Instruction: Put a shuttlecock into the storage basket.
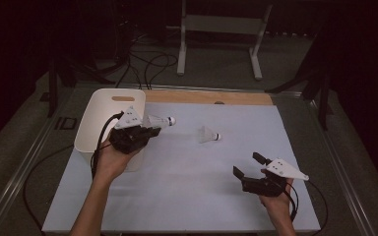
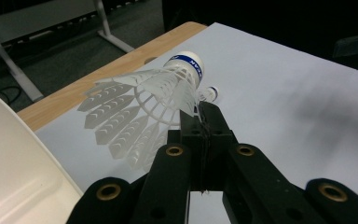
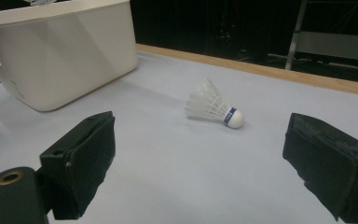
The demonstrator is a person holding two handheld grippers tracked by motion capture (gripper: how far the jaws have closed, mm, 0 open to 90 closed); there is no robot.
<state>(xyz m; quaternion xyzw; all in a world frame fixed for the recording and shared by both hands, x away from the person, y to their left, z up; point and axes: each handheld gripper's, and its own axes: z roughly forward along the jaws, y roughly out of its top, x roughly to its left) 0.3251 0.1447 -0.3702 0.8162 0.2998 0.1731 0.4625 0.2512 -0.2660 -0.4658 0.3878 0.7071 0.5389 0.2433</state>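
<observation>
Item one, left gripper (image 1: 153, 129): jaws clenched on the skirt edge of a white plastic shuttlecock (image 1: 158, 121), held clear of the table beside the bin; in the left gripper view the pinch sits on the thin lattice of the held shuttlecock (image 2: 154, 100), cork end with its blue band pointing away from the hand, likely because the skirt offers the only thin part the closed jaws can bite; item two, white plastic bin (image 1: 94, 129): stands at the left edge of the pale sheet, open top upward, handle slot in the far wall, just beside the left hand, so probably the drop place for what is carried; item three, second shuttlecock (image 1: 208, 134): lies on its side on the sheet near the middle, apart from both grippers, cork toward the right in the high view; the right gripper view has the lying shuttlecock (image 3: 214, 108) between and beyond the two jaws, untouched; item four, right gripper (image 1: 249, 165): jaws released and spread wide, nothing between them, low over the sheet at the near right and aimed at the lying shuttlecock, a stance that reads as lined up for a reach; item five, table (image 1: 211, 97): wooden strip showing at the far edge, the rest covered by the sheet (image 1: 187, 196), which gives a plain ground against which the white pieces stay legible.
</observation>
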